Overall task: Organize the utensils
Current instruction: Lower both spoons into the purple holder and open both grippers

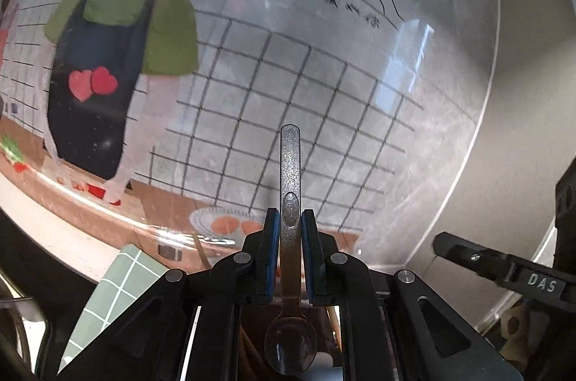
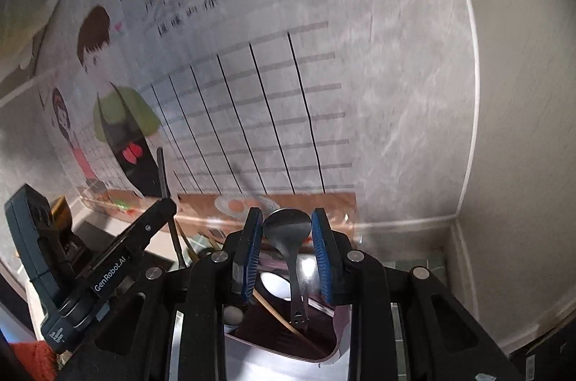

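Observation:
In the left wrist view my left gripper is shut on a speckled metal spoon. Its handle points forward toward the wall and its bowl sits back by the camera. In the right wrist view my right gripper is shut across the bowl of a dark metal spoon, whose handle runs back toward the camera. Both grippers are held up in front of the wall, side by side. The left gripper shows at the left of the right wrist view with its spoon handle sticking up. One finger of the right gripper shows in the left wrist view.
A glossy cartoon poster covers the wall ahead, which meets a plain wall at a corner on the right. Below the right gripper is a dark red container with a chopstick and a white spoon. Wooden utensils and a green tiled mat lie lower left.

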`<state>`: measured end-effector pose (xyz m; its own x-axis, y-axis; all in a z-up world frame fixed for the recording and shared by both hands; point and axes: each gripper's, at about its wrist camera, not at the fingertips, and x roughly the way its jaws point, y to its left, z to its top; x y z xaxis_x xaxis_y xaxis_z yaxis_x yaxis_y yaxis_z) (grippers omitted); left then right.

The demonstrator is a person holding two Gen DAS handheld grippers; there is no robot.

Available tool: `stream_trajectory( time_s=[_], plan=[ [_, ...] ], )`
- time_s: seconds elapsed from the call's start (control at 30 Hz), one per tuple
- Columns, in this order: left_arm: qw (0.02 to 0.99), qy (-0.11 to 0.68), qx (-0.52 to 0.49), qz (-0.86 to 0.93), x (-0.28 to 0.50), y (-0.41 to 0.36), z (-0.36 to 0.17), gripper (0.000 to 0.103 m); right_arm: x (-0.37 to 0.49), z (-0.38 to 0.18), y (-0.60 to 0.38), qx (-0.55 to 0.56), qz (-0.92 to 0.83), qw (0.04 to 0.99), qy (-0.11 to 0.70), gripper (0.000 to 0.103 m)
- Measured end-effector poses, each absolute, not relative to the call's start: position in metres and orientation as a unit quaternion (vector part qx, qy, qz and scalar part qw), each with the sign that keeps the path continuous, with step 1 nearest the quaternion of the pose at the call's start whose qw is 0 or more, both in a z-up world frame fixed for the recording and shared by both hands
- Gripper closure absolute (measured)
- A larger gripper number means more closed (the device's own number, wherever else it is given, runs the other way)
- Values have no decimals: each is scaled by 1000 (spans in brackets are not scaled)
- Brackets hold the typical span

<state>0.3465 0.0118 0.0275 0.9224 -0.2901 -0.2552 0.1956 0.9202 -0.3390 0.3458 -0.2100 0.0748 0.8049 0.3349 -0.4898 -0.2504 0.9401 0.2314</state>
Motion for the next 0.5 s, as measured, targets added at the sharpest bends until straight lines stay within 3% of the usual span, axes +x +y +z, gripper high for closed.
stream_trajectory(
  time_s=[0.27,0.43,0.5],
  plan=[
    [961,191,-132,-147,341,7,11,88,349,36,-206,72,158,931,320,75],
    [950,244,-114,-159,332,8,16,59,348,20,-207,81,151,914,368,70],
    [947,260,-108,-152,314,13,25,56,336,26,-210,85,149,916,363,69]
  ],
)
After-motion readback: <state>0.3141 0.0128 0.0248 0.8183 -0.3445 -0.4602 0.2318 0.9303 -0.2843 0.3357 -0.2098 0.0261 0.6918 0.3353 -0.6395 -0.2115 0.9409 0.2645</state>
